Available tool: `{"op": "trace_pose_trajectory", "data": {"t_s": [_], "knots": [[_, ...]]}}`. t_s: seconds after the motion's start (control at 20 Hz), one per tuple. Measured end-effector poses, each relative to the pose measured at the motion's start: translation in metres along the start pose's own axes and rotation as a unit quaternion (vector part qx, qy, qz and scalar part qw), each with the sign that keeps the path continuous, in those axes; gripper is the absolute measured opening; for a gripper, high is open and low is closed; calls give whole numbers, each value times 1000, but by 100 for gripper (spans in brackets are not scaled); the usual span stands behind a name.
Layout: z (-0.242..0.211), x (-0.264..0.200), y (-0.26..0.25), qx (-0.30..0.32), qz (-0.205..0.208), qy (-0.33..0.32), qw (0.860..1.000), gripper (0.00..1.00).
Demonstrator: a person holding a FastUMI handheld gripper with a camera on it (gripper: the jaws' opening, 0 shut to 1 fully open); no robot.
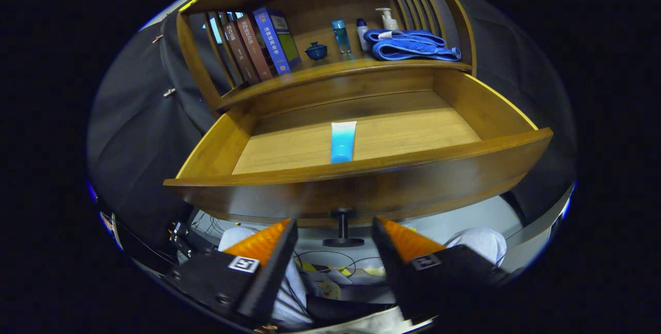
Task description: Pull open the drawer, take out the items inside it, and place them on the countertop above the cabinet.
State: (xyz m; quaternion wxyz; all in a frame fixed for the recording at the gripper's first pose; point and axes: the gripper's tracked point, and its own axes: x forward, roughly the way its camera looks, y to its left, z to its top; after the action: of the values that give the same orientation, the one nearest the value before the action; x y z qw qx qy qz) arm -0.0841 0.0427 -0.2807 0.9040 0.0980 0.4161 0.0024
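- Lying flat on the floor of the open drawer, a blue tube rests lengthwise, its darker end toward the drawer's front panel and its paler end toward the back.
- Drawer: pulled well out from the wooden cabinet; the tube sits near the middle of its front half, well apart from both side walls.
- Knob: a dark, round-footed handle projecting from the underside-facing front of the drawer, seen between the two fingertips and just beyond them.
- Gripper: fingers spread wide apart, holding nothing; the knob stands in the gap without touching either finger, and the drawer front lies just ahead of the tips.
- Countertop above the drawer: a row of leaning books at one side, then a small dark lidded cup, a clear blue bottle, a small white-capped bottle, a pump dispenser, and a folded blue towel at the other side.
- Below the drawer: a person's light-coloured trouser knees either side of the fingers, with cables on the floor between them.
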Motion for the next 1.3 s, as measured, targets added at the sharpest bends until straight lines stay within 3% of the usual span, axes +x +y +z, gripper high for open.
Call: {"op": "trace_pose_trajectory", "data": {"t_s": [0.05,0.25,0.4,0.55,0.9,1.3], "knots": [[2,-11,9,-2,12,2,1000,100],[41,-42,43,-17,61,-18,998,100],[100,-40,38,-52,36,-68,996,100],[131,-14,35,-82,22,-80,993,100],[148,74,22,-69,5,25,997,100],[114,139,-1,-91,-29,154,983,99]]}}
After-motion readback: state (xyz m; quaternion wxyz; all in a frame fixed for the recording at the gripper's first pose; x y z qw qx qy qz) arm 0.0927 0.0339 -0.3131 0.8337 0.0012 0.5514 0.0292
